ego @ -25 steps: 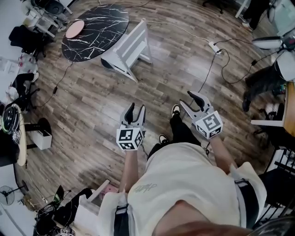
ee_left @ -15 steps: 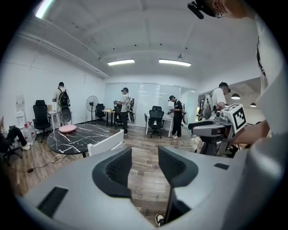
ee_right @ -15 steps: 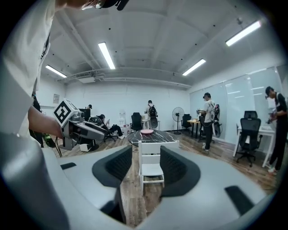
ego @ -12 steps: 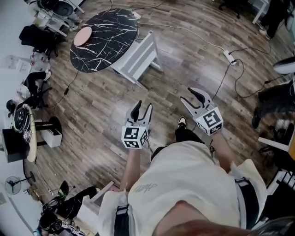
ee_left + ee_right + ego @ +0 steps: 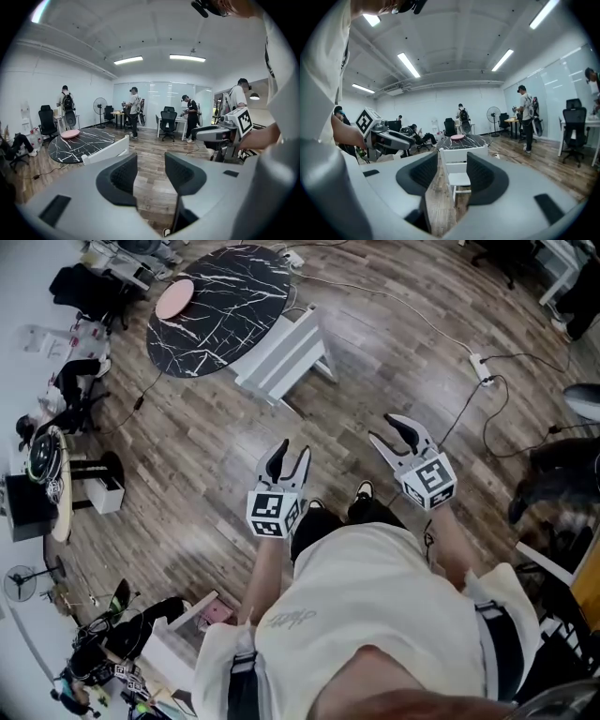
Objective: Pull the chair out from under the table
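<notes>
Two hand-held grippers hang out in front of the person above the wooden floor (image 5: pixel 187 465), both empty. The left gripper (image 5: pixel 291 454) has its jaws parted by a moderate gap, with only floor showing between the dark pads. The right gripper (image 5: pixel 382 428) has its jaws spread wide, and nothing touches them. The white wooden chair (image 5: pixel 281 351) stands well ahead of both grippers. It sits ahead and slightly to the right of the left gripper, and ahead and to the left of the right one. In the right gripper view it shows through the gap between the jaws, far beyond them. The chair stands against the near edge of the round black marble table (image 5: pixel 220 296), which lies beyond it. A pink disc (image 5: pixel 174 298) rests on the tabletop's far side. A white power strip (image 5: pixel 481 367) lies on the floor, off to the right gripper's right.
</notes>
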`<control>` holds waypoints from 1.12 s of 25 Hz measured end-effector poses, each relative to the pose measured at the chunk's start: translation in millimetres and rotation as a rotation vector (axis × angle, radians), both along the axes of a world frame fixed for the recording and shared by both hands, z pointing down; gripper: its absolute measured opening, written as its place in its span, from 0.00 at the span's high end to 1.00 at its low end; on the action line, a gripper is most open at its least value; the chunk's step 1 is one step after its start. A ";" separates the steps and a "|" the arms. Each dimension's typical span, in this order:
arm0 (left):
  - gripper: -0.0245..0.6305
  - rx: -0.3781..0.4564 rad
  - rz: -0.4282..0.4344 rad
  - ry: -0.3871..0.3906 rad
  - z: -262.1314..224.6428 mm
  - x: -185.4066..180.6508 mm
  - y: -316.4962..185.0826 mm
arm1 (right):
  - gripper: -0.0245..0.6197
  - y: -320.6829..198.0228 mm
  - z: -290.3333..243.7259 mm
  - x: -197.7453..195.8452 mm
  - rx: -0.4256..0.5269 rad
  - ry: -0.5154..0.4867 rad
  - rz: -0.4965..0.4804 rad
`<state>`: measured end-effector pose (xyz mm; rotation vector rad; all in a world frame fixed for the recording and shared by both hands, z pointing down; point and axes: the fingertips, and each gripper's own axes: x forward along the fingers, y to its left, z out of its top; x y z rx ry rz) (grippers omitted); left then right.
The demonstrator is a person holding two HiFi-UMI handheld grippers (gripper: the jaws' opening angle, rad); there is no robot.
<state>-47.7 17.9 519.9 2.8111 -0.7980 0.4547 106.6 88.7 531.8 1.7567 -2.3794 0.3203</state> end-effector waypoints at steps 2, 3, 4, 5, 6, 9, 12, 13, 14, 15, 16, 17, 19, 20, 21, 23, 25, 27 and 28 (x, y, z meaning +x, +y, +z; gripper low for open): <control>0.66 -0.013 -0.013 -0.015 5.1 -1.9 -1.6 | 0.66 -4.4 0.9 3.1 0.004 -0.011 -0.006; 0.66 -0.017 -0.017 -0.019 7.4 -0.7 -3.3 | 0.66 -6.5 2.1 5.4 0.001 -0.010 -0.007; 0.66 -0.019 -0.018 -0.023 9.2 1.1 -5.4 | 0.66 -8.1 4.4 7.5 -0.003 -0.012 -0.008; 0.66 -0.020 -0.018 -0.027 10.7 3.1 -7.5 | 0.66 -8.9 7.7 8.8 -0.007 -0.018 -0.009; 0.66 -0.021 -0.017 -0.030 12.2 4.8 -9.4 | 0.66 -8.8 12.0 9.3 -0.011 -0.026 -0.009; 0.66 -0.027 -0.008 -0.036 17.5 11.1 -14.0 | 0.66 -6.6 23.6 11.1 -0.032 -0.045 0.002; 0.66 -0.029 0.005 -0.031 19.0 19.5 -20.8 | 0.66 -7.3 30.1 16.8 -0.045 -0.043 0.015; 0.66 -0.028 0.009 -0.026 18.4 22.6 -24.1 | 0.66 -9.0 29.4 19.4 -0.047 -0.038 0.019; 0.66 -0.028 0.013 -0.021 17.7 25.9 -27.7 | 0.66 -11.3 27.9 22.1 -0.048 -0.031 0.024; 0.66 -0.029 0.017 -0.016 17.4 29.7 -31.7 | 0.66 -13.9 26.7 25.0 -0.050 -0.024 0.027; 0.66 -0.031 0.022 -0.012 17.4 34.0 -36.1 | 0.66 -17.0 25.6 28.2 -0.051 -0.017 0.030; 0.66 -0.033 0.027 -0.007 17.6 38.7 -40.9 | 0.66 -20.5 24.4 31.7 -0.052 -0.010 0.033; 0.66 -0.037 0.036 0.004 16.5 48.3 -51.7 | 0.66 -28.1 20.0 37.8 -0.052 0.001 0.037; 0.66 -0.035 0.039 0.010 14.8 52.4 -57.7 | 0.66 -32.2 17.4 39.6 -0.049 0.005 0.036; 0.66 -0.031 0.041 0.015 12.9 55.3 -63.8 | 0.66 -36.4 15.1 40.3 -0.047 0.009 0.034; 0.66 -0.024 0.042 0.023 9.8 58.3 -74.8 | 0.66 -44.5 10.7 39.4 -0.049 0.018 0.029; 0.66 -0.021 0.044 0.031 8.6 60.5 -85.3 | 0.66 -53.6 9.5 41.7 -0.051 0.035 0.031; 0.66 -0.020 0.050 0.030 8.9 62.1 -98.3 | 0.66 -66.3 9.3 44.4 -0.051 0.049 0.033; 0.66 -0.020 0.054 0.029 9.2 62.1 -105.7 | 0.66 -73.6 8.1 44.2 -0.049 0.052 0.033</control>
